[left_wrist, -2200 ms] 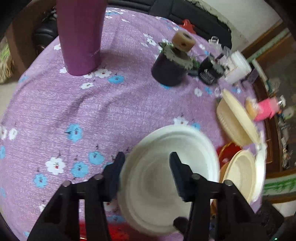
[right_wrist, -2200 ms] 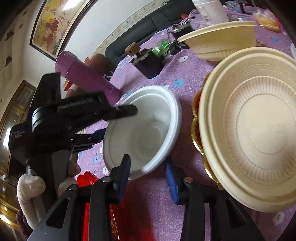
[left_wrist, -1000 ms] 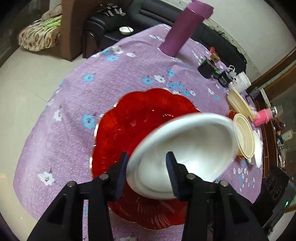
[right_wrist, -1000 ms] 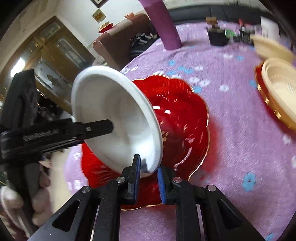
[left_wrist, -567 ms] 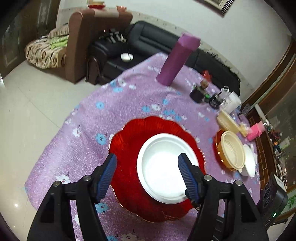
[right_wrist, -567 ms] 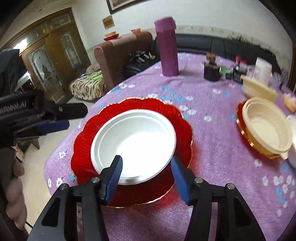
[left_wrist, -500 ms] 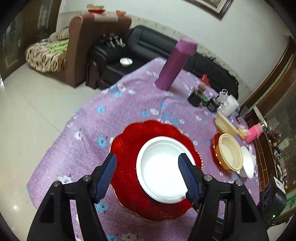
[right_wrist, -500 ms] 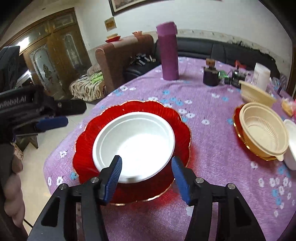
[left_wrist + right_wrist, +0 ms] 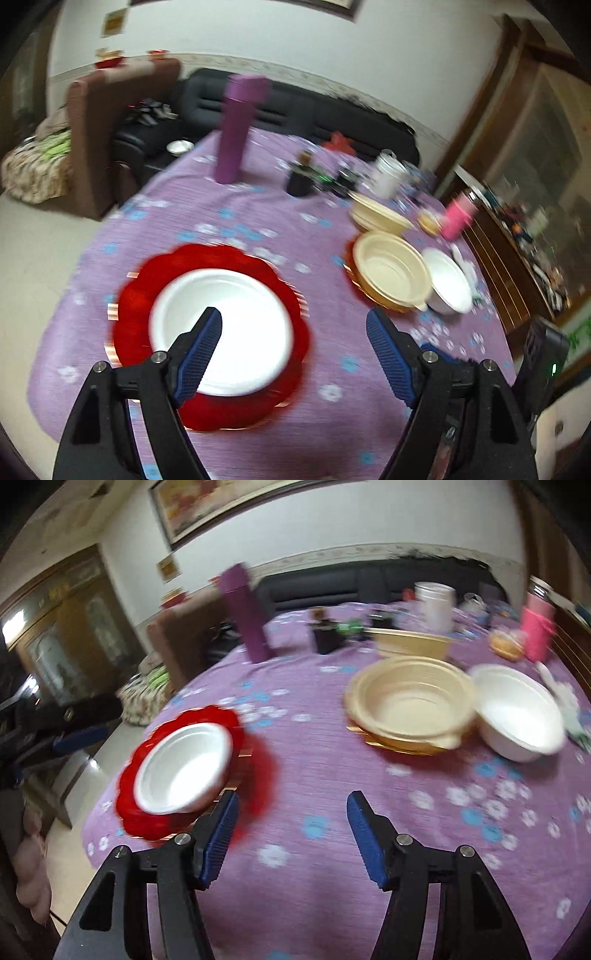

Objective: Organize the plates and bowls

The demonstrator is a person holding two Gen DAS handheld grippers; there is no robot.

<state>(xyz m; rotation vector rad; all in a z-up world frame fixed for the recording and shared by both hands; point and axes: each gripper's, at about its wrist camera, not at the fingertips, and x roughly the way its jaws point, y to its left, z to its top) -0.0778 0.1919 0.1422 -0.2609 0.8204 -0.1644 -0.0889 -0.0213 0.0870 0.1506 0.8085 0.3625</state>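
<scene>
A white bowl [image 9: 236, 325] [image 9: 183, 766] rests in the scalloped red plate [image 9: 147, 295] [image 9: 255, 771] on the purple flowered tablecloth. My left gripper [image 9: 293, 328] hangs above the table with its jaws opening and nothing between them; its left pad overlaps the bowl in the picture. My right gripper [image 9: 291, 808] is also opening and empty, to the right of the red plate. A cream bowl [image 9: 391, 269] [image 9: 410, 701] sits on a gold-rimmed red plate, with a second white bowl [image 9: 448, 280] [image 9: 517, 716] beside it. Another cream bowl [image 9: 380, 218] [image 9: 412, 642] stands farther back.
A tall purple flask [image 9: 240, 129] [image 9: 245, 613], a dark jar [image 9: 301, 177], a white tub [image 9: 436, 605] and a pink bottle [image 9: 537, 627] stand along the far side. A black sofa [image 9: 295, 110] and brown armchair [image 9: 107, 122] lie beyond the table. The left gripper shows at the right wrist view's left edge.
Both grippers let go of the white bowl, which now rests in the red plate. Both have drawn back and swung right, with jaws wider, bringing the cream and white bowls into fuller view.
</scene>
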